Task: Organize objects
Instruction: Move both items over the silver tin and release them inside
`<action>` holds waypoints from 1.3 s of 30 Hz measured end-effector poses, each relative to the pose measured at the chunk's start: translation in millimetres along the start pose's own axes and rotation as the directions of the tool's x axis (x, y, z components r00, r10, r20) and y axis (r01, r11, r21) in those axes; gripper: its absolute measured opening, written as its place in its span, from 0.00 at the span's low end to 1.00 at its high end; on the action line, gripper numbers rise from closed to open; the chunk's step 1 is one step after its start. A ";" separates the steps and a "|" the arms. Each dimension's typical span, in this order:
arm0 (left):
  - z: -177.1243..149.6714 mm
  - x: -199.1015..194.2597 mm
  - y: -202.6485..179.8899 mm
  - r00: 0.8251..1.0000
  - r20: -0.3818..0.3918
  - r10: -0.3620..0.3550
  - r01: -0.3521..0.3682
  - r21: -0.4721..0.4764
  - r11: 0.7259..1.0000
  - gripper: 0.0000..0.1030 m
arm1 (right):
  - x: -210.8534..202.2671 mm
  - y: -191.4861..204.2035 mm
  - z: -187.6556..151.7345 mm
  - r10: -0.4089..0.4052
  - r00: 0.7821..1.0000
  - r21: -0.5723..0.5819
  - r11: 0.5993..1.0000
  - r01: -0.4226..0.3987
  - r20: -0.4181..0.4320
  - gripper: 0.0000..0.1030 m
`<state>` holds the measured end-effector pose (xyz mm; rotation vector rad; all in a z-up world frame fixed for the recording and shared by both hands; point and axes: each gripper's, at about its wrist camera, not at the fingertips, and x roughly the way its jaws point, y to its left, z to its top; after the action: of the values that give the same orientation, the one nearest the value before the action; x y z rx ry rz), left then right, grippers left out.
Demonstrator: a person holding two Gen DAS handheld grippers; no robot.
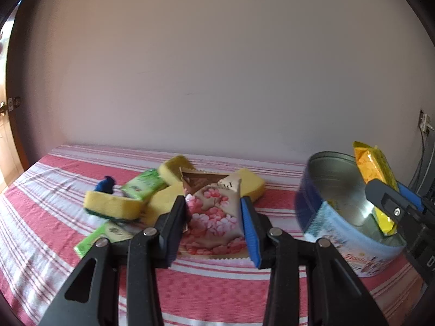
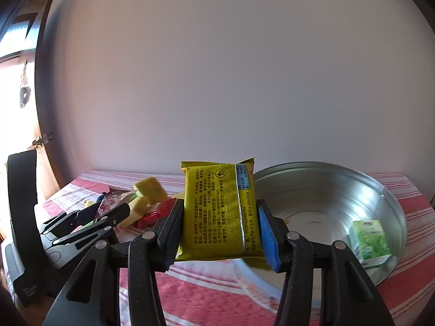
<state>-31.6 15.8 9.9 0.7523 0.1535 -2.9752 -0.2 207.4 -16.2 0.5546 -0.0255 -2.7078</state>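
My left gripper is shut on a pink floral snack packet, gripped by its two sides. To its right stands a round blue tin with a bare metal inside. Above the tin's right rim my right gripper holds a yellow packet. In the right wrist view the right gripper is shut on that yellow packet, upright, just left of the open tin. A green packet lies inside the tin. The left gripper with the floral packet shows at the left.
Behind the floral packet lies a pile of yellow sponges, green packets and a blue item on the red-and-white striped cloth. A red packet lies near the sponges. A plain wall stands close behind; cables hang at the right.
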 end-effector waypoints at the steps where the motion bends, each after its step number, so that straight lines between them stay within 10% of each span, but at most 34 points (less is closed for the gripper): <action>1: 0.8 0.1 -4.9 1.000 0.002 -0.006 0.006 0.005 1.000 0.38 | -0.8 -3.6 0.0 -0.008 1.000 0.000 1.000 0.008 0.004 0.52; 27: 22.3 33.3 -151.6 0.981 -0.003 -0.194 0.192 0.148 0.970 0.39 | 5.1 -146.3 15.6 -0.284 0.959 0.065 0.957 0.283 0.012 0.52; 39: 7.7 53.6 -185.5 0.983 -0.084 -0.164 0.178 0.217 0.960 0.39 | 34.6 -161.3 12.5 -0.330 0.943 0.027 0.943 0.332 -0.049 0.52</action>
<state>-99.3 196.8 5.9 0.9046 -0.1237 -3.1705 -92.1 344.0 -32.5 0.6830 0.0352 -3.0253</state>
